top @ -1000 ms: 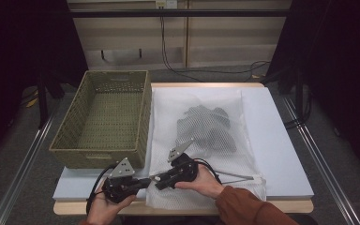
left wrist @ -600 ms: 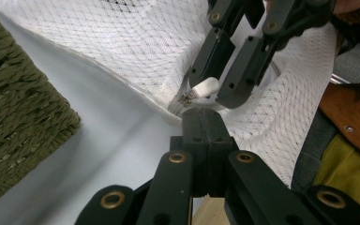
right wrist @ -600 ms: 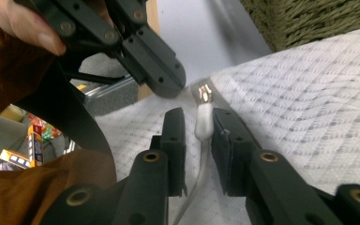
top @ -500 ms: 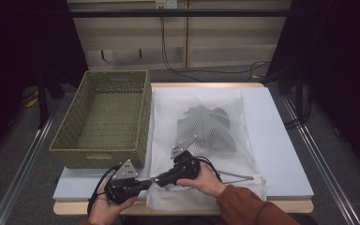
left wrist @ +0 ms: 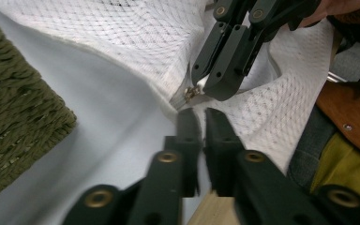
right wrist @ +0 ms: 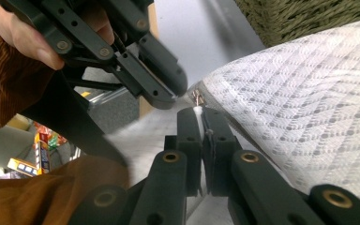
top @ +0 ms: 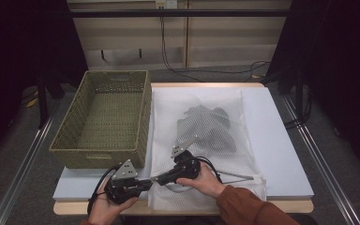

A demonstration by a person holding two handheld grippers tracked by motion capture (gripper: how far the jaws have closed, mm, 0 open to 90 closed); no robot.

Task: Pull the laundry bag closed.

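Note:
A white mesh bag (top: 201, 101) with dark clothing (top: 208, 126) inside lies flat on the pale board. Both grippers meet at its near left corner. My right gripper (top: 155, 178) has just closed and is shut on the bag's edge, with white fabric pinched between its pads (right wrist: 200, 112). The brass zipper pull (right wrist: 197, 97) sticks out just past its tips (left wrist: 206, 89). My left gripper (top: 149, 181) faces it tip to tip. Its jaws (left wrist: 201, 115) have just been opening and stand a narrow gap apart, just short of the zipper pull (left wrist: 191, 93), with nothing pressed between them.
An empty woven basket (top: 98, 154) stands on the left, its wall close beside the bag. The pale board (top: 272, 140) has bare room to the right of the bag. A thin metal rod (top: 236, 176) lies across the bag's near right part.
The right gripper's jaws have drawn together on the bag's corner. Both hands have kept their place.

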